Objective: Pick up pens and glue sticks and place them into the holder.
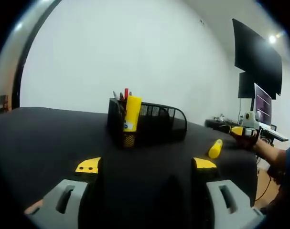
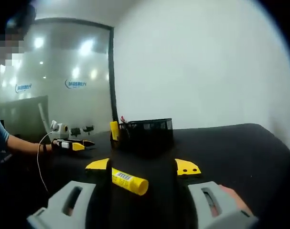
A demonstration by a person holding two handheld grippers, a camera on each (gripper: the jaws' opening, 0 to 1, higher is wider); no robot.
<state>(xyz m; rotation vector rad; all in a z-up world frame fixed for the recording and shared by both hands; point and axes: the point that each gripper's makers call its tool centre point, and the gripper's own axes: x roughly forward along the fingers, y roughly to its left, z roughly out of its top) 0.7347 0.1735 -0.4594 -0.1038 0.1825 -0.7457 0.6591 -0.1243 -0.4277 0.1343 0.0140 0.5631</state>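
A black mesh holder (image 1: 147, 125) stands on the black table, with a yellow glue stick (image 1: 132, 113) upright in its front corner and red and dark pens (image 1: 125, 94) behind it. My left gripper (image 1: 145, 164) is open, short of the holder, with nothing between its jaws. A second yellow glue stick (image 1: 214, 149) lies on the table to the right, just in front of my right gripper (image 1: 238, 130). In the right gripper view that glue stick (image 2: 129, 181) lies between the wide-apart jaws of my right gripper (image 2: 142, 166), nearer the left jaw and not clamped. The holder (image 2: 145, 131) stands beyond it.
The black table (image 1: 49, 133) stretches wide around the holder, with a white wall behind. Monitors and a cluttered desk (image 1: 262, 107) stand off the table's right end. A person's hand holds the left gripper (image 2: 70, 144) at the table's left in the right gripper view.
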